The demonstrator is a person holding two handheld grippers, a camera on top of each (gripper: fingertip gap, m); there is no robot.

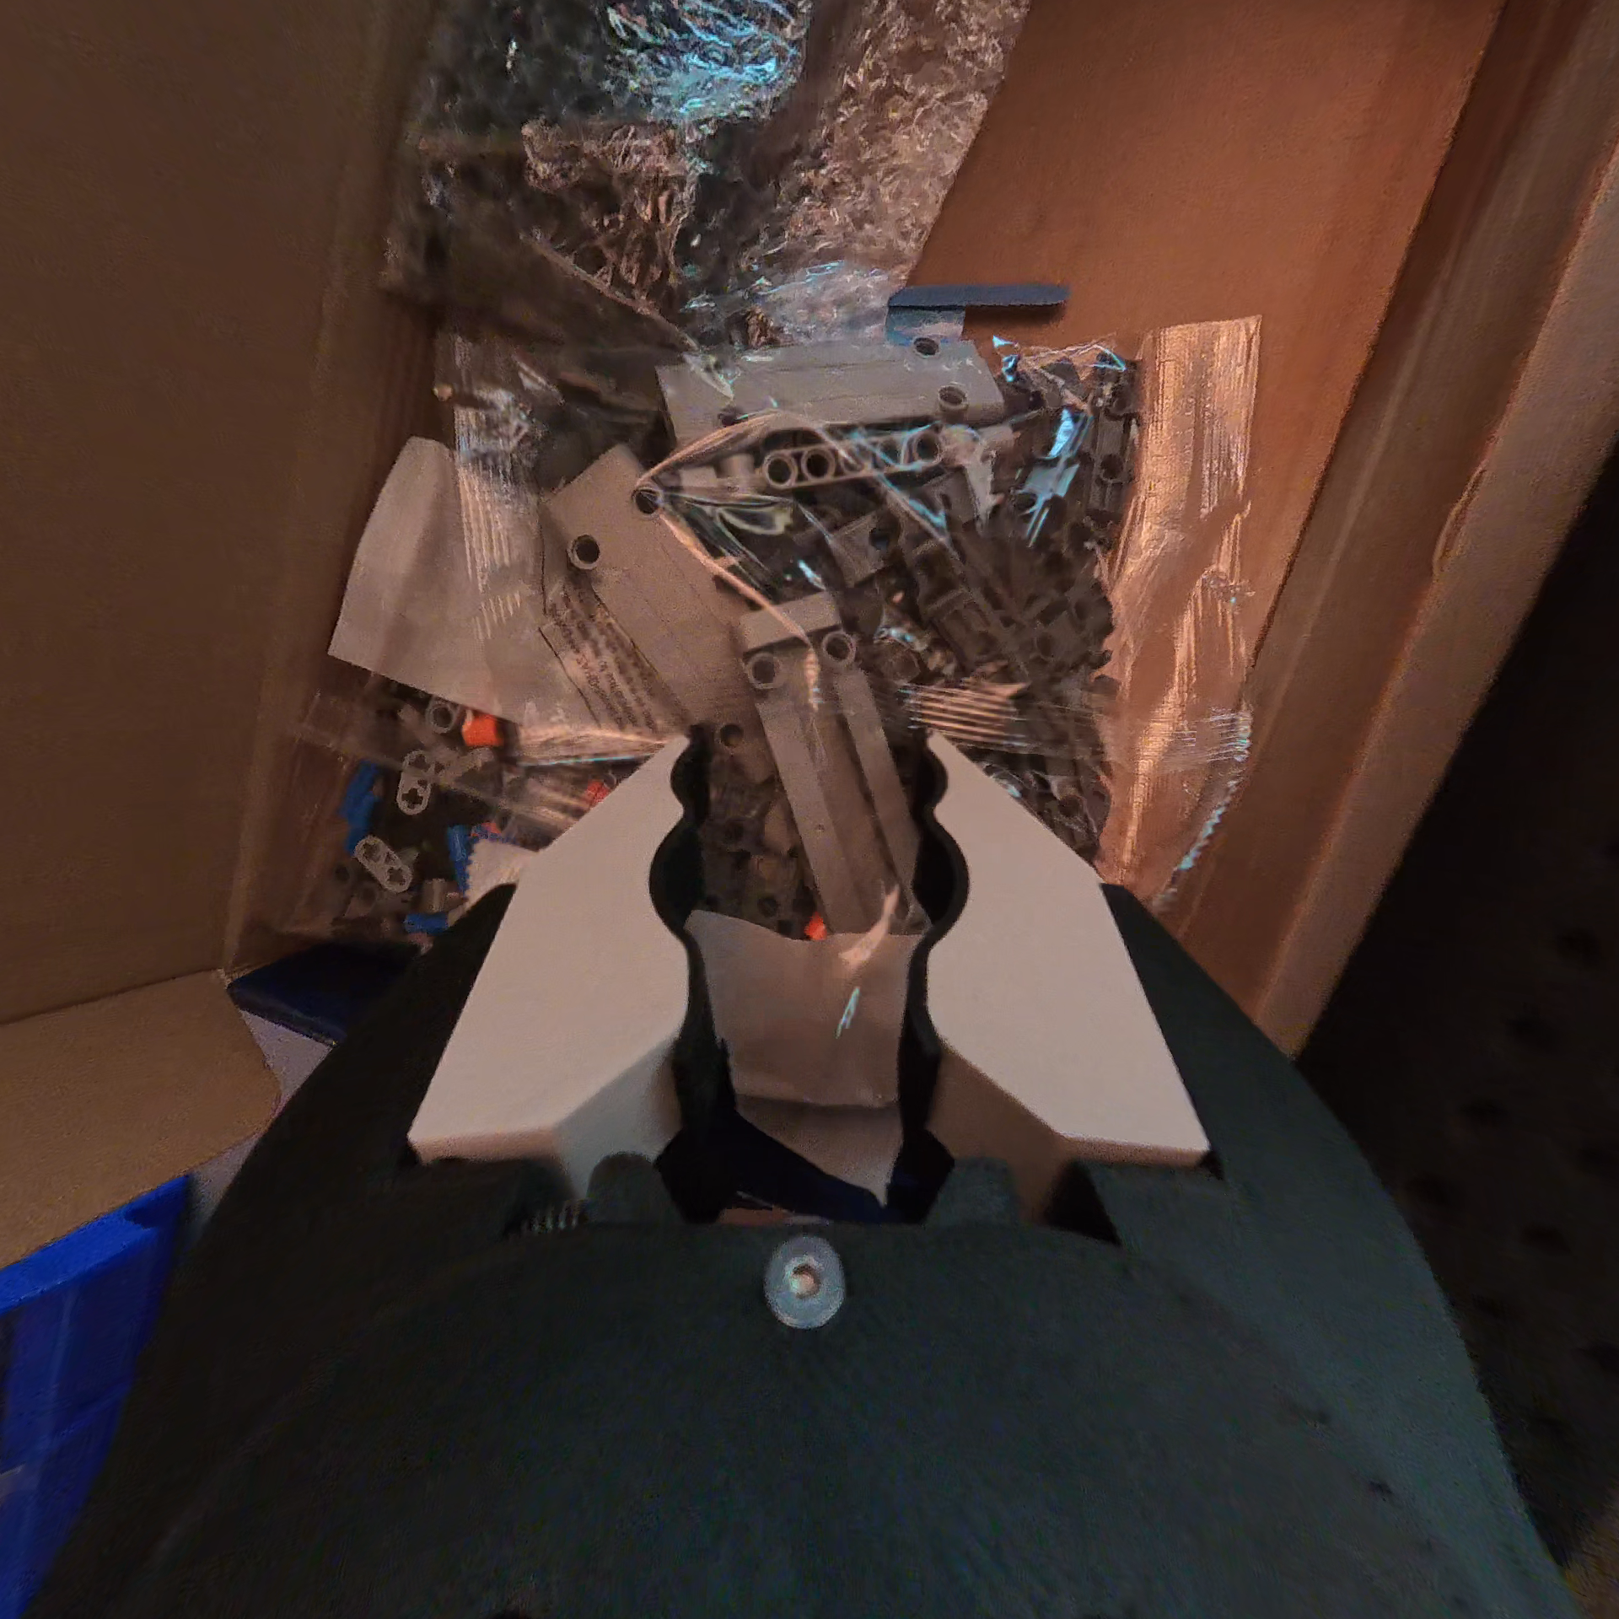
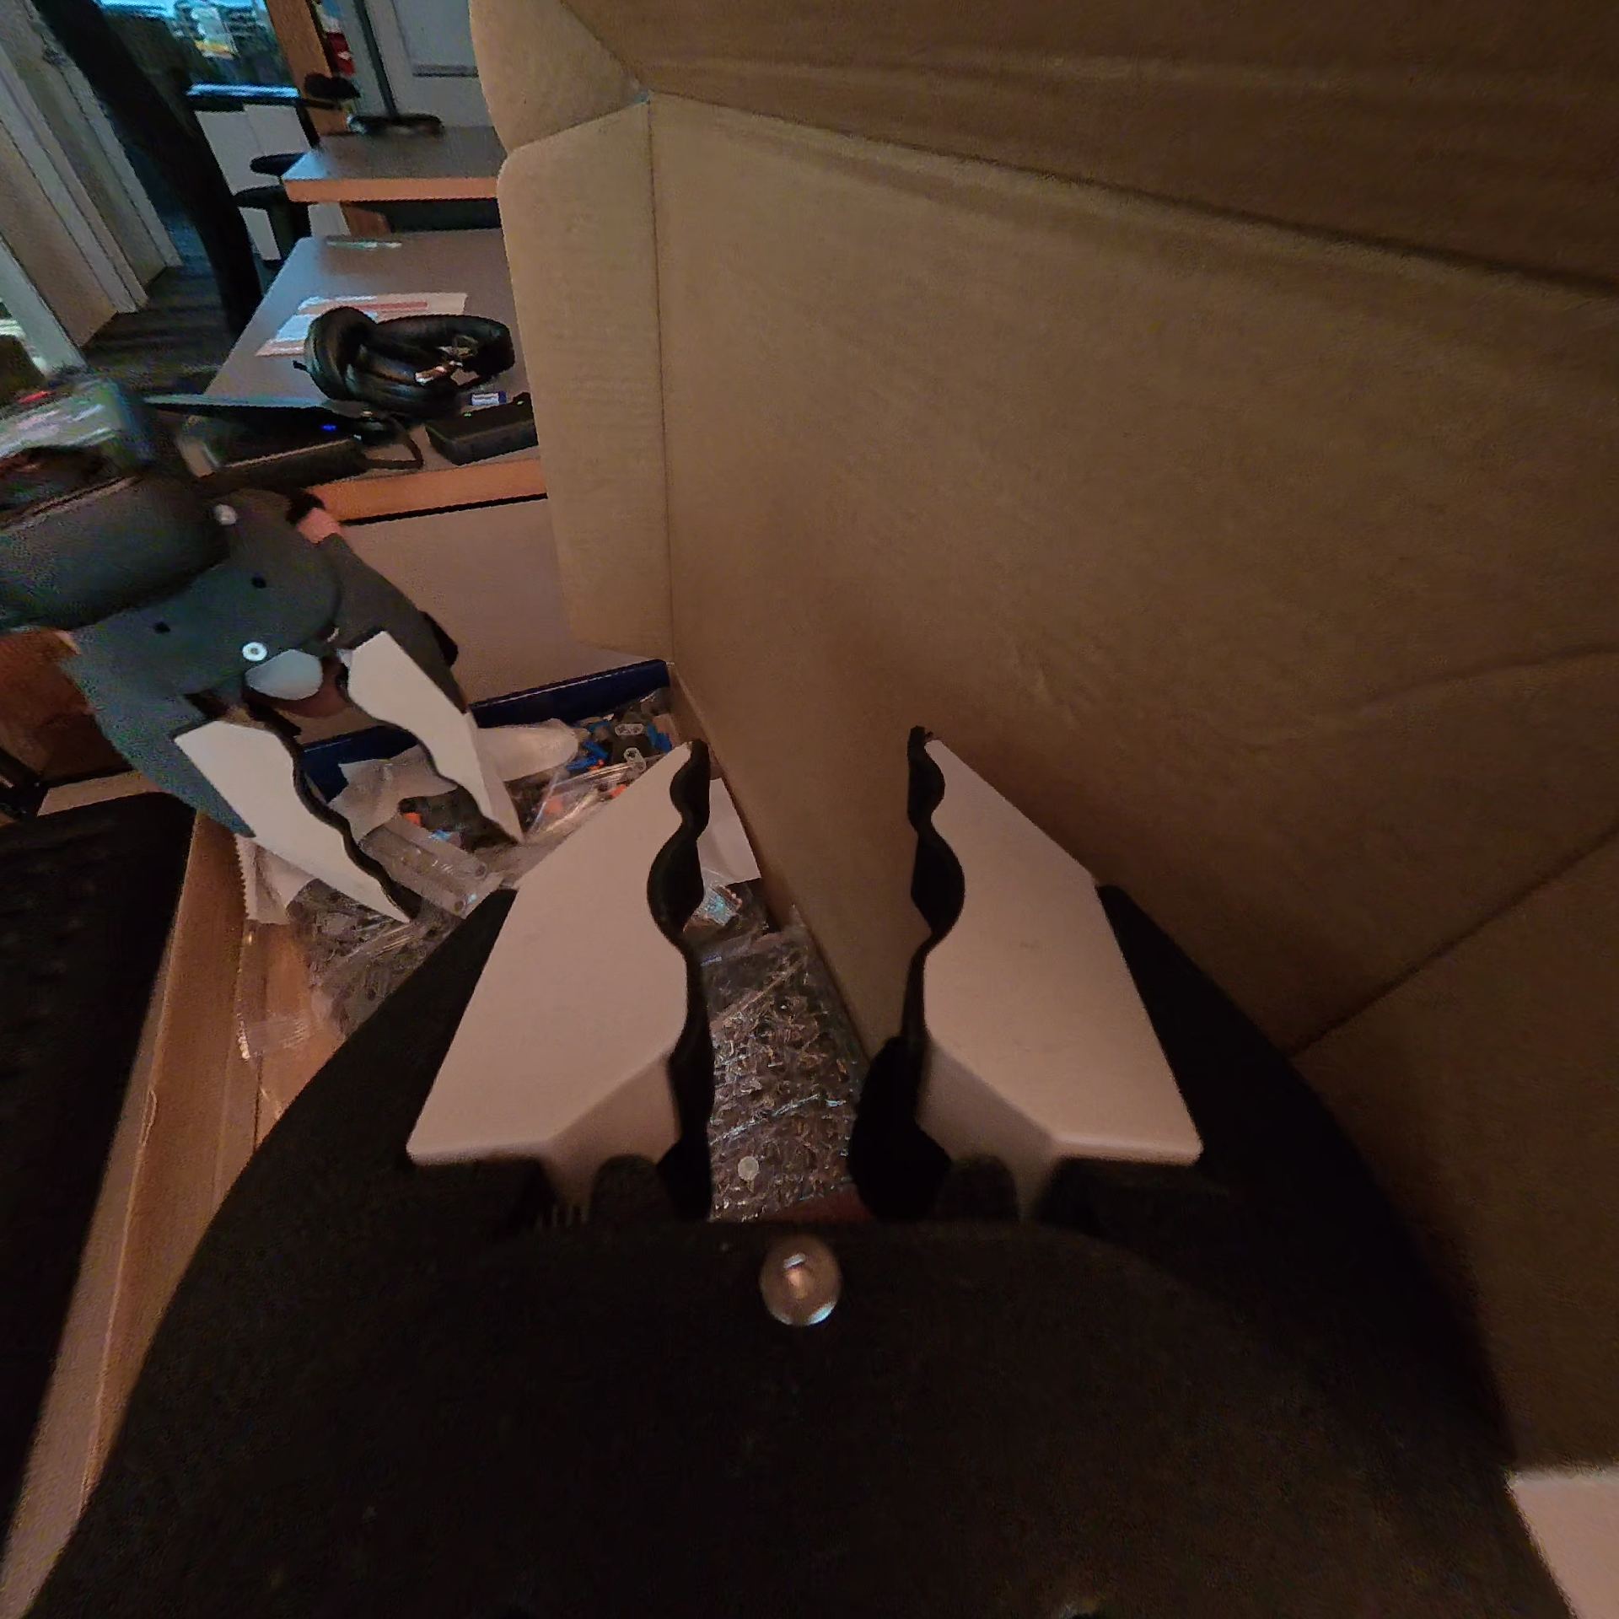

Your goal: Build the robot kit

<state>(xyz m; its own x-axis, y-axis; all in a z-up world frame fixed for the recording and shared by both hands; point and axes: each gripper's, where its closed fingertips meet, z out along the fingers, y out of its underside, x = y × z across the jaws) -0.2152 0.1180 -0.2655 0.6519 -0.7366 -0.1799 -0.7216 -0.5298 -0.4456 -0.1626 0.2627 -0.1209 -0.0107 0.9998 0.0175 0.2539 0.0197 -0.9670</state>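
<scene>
The clear bag of grey parts lies inside the cardboard box, propped against the box's inner wall; long grey beams and perforated pieces press against the film. The left gripper points straight at this bag; its jaws stand moderately apart, and a grey beam and a white paper panel of the bag show in the gap. Whether the pads touch the film cannot be told from the left wrist view; nothing is clamped.

Around the grey bag:
- a bag of blue and orange parts lies just beside it, toward the left wall;
- a crinkled bag of dark parts lies beyond it, deeper in the box;
- a blue bin stands outside the box's lower left flap.

The right gripper hangs above a bag of small dark pieces at the foot of the box wall; its jaws are likewise moderately apart and hold nothing; its right finger sits just beside the cardboard, contact uncertain.

The right wrist view also shows the left gripper farther off, fingers spread and angled down among the bags; a person's fingers are visible behind it.

Beyond the box stands a desk carrying a black coiled bundle and some papers; dark carpet lies beside the box.
</scene>
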